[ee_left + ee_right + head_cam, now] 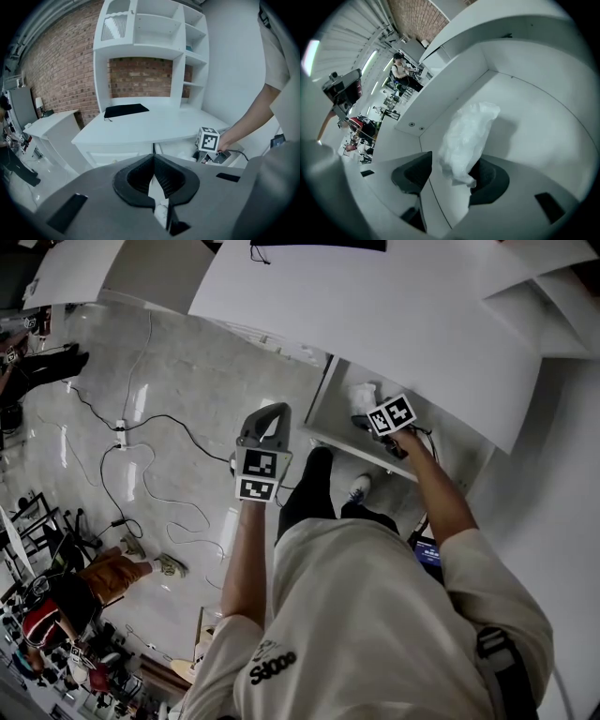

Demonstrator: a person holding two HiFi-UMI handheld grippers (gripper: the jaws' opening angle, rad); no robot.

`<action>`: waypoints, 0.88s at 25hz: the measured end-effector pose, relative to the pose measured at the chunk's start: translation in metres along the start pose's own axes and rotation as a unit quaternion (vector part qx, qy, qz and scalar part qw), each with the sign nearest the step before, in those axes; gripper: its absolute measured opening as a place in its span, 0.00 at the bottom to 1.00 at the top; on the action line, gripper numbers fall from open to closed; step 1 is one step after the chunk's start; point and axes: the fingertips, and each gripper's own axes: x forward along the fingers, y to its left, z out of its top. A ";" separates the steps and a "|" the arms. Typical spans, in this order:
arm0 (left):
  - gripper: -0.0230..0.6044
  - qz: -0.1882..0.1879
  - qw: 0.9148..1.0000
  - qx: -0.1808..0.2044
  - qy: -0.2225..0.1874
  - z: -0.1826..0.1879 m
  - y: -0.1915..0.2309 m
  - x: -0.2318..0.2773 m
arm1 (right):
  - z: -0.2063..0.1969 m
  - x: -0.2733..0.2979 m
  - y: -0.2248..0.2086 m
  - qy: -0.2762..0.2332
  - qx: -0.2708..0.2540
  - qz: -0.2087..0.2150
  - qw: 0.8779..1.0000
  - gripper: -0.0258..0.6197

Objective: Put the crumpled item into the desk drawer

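The crumpled item [466, 138] is a wad of thin white plastic lying on the floor of the open desk drawer [534, 136]. My right gripper [452, 176] reaches into that drawer with its jaws standing wide apart. The wad sits between them and leans against the right jaw, with clear room on the left. In the head view the wad [361, 395] shows white in the drawer [323, 413], just beyond the right gripper [366, 420]. My left gripper [265, 418] hangs in the air left of the drawer, its jaws together with nothing in them [154, 180].
The white desk top [375, 306] overhangs the drawer. A black cloth [125, 109] lies on it under a white shelf hutch [150, 42]. A low white cabinet [51, 131] stands to the left. Cables [141, 427] trail over the pale floor, and a person [103, 577] sits far left.
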 end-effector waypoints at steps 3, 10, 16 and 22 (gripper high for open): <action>0.07 0.000 1.000 0.005 -0.003 -0.002 -0.004 -0.002 | -0.011 -0.008 -0.005 0.008 -0.028 -0.021 0.999 0.40; 0.07 -0.014 1.000 0.013 -0.018 0.004 -0.019 -0.001 | -0.045 -0.042 -0.028 0.007 -0.028 -0.063 0.998 0.40; 0.07 -0.023 0.999 0.020 -0.032 0.010 -0.032 -0.003 | -0.065 -0.092 -0.038 -0.033 -0.016 -0.106 0.994 0.40; 0.07 -0.032 0.998 0.036 -0.049 0.025 -0.047 -0.005 | -0.058 -0.161 -0.042 -0.117 -0.028 -0.173 0.978 0.38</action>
